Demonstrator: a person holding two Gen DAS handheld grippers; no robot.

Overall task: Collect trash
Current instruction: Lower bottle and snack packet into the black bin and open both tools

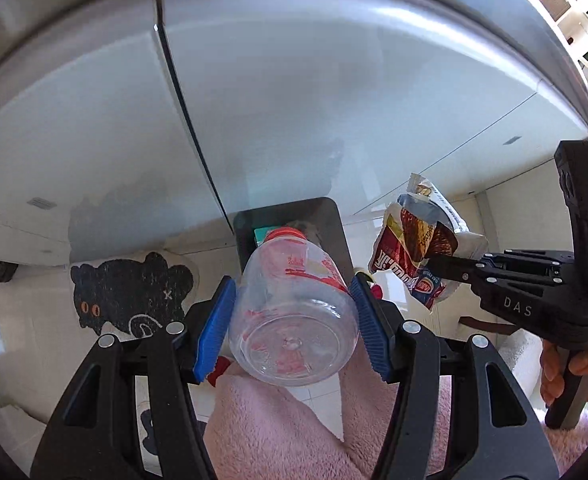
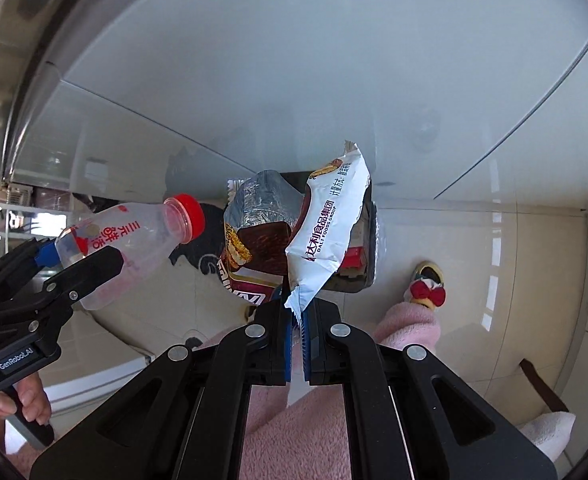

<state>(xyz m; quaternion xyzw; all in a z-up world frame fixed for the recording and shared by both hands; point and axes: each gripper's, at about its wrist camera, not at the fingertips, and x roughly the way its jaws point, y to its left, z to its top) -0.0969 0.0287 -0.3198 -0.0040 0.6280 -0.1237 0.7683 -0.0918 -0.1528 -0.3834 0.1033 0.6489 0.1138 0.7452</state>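
We are squeezing an empty bottle [image 1: 294, 312] with a red cap in our left gripper [image 1: 294, 320]. The blue pads [image 1: 214, 332] are pressing on both sides of it, and the cap is pointing ahead and down.

We are pinching snack wrappers [image 2: 325, 232] in our right gripper [image 2: 297, 336]. Its jaws are almost shut on the torn white edge, and the wrappers are sticking up past the tips.

Both pieces of trash are hanging in the air over a dark trash bin [image 1: 333, 224] on the tile floor [image 2: 493, 248]. The bin is standing against a pale cabinet [image 1: 294, 100], near a black cat mat [image 1: 130, 292]. Something red is already lying inside the bin.

So we think the picking up is done. We are still needing to let go, so the bottle and wrappers drop in. We cannot tell if more trash is waiting.
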